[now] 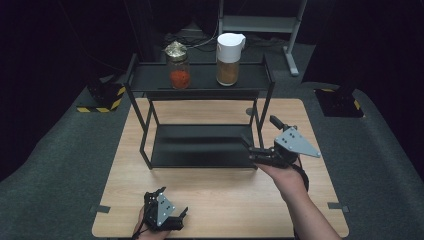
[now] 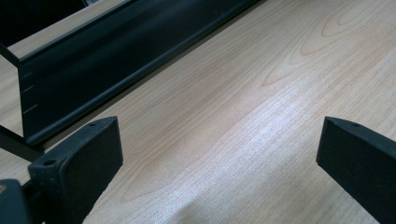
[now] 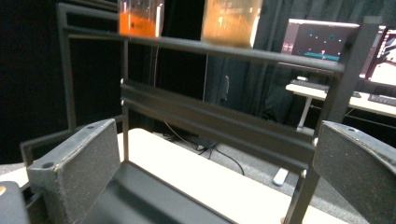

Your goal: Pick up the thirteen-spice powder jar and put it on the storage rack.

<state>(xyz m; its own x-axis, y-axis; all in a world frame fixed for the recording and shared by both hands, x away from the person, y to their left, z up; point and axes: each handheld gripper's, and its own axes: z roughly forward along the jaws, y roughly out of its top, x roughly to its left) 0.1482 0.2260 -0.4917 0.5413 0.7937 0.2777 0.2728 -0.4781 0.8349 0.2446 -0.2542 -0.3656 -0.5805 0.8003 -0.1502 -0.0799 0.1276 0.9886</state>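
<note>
A black two-tier rack point(image 1: 200, 77) stands on the wooden table point(image 1: 225, 200). Its top shelf carries a gold-lidded jar of red-orange contents point(image 1: 179, 66) and, to its right, a white-lidded jar of tan contents point(image 1: 229, 59). My right gripper point(image 1: 254, 154) is open and empty at the front right corner of the rack's lower shelf point(image 1: 200, 145). In the right gripper view, its jaws point(image 3: 215, 140) frame the rack point(image 3: 224, 49), with the red jar point(image 3: 140, 18) and tan jar point(image 3: 231, 18) above. My left gripper point(image 1: 172, 201) hovers open and empty near the table's front left; its view point(image 2: 219, 140) faces bare wood point(image 2: 257, 93) and the rack's edge point(image 2: 116, 60).
Grey carpet surrounds the table. Yellow-and-black striped blocks point(image 1: 100, 102) point(image 1: 340, 100) lie on the floor at both back corners. A grey metal stand point(image 1: 260, 22) is behind the rack. A lit monitor point(image 3: 322, 42) on a desk is far behind the rack.
</note>
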